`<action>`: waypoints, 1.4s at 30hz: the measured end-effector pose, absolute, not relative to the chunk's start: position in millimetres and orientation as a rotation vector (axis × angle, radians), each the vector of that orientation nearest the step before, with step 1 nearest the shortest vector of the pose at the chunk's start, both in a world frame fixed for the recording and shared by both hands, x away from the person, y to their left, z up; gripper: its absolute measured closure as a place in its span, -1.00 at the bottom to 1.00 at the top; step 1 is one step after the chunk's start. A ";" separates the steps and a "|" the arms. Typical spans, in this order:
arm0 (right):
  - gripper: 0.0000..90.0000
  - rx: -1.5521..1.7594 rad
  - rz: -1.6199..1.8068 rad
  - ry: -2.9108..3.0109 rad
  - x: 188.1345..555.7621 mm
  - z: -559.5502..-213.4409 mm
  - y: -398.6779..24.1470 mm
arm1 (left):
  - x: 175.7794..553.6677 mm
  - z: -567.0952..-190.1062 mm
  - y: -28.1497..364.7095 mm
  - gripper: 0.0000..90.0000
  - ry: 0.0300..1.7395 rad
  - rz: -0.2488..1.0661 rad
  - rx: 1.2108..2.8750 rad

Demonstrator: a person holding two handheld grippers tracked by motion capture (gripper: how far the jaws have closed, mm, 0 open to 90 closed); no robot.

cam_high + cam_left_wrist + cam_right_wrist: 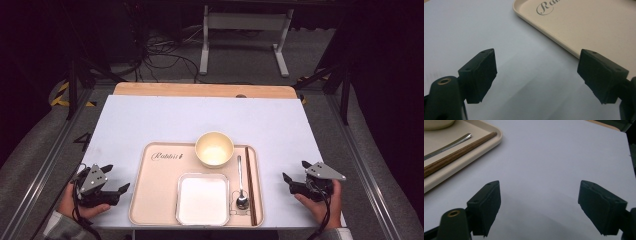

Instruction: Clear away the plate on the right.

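A beige tray (150, 200) lies on the pale table sheet near the front edge. On it stand a round cream bowl (214, 148) and a square white dish (203, 198), with a metal spoon (240, 185) and wooden chopsticks (250, 185) along its right side. My left gripper (116, 177) rests left of the tray, open, nothing between its jaws (537, 57). My right gripper (294, 170) hovers right of the tray, open and empty (539, 187). In the right gripper view the chopsticks (456, 155) and spoon handle (449, 143) lie at upper left.
The pale sheet (200, 115) covers most of the table, with a wooden strip (200, 90) showing at the far edge. Behind the table are a white metal frame (245, 35) and cables on the floor. Metal rails run along both table sides.
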State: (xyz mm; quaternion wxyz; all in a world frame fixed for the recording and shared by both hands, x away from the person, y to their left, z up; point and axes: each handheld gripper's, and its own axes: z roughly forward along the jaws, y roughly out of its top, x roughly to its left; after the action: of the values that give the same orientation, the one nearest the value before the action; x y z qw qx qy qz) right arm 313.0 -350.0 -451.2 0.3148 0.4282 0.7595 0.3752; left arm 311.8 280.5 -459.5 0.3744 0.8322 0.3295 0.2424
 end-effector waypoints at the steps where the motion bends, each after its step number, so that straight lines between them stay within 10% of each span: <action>1: -0.64 1.141 1.007 1.982 312.9 -451.4 -351.4 | 311.8 -459.4 280.5 -0.63 0.845 0.620 2.125; 42: -0.76 1.178 1.022 1.907 308.4 -450.2 -358.0 | 317.8 -461.0 275.6 -0.62 0.811 0.614 2.153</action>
State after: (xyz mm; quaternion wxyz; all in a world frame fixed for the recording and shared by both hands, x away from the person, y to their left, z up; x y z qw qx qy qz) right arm 308.4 -358.0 -450.2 0.3326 0.4510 0.7300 0.3912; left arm 317.8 275.6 -461.0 0.3712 0.8395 0.3162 0.2395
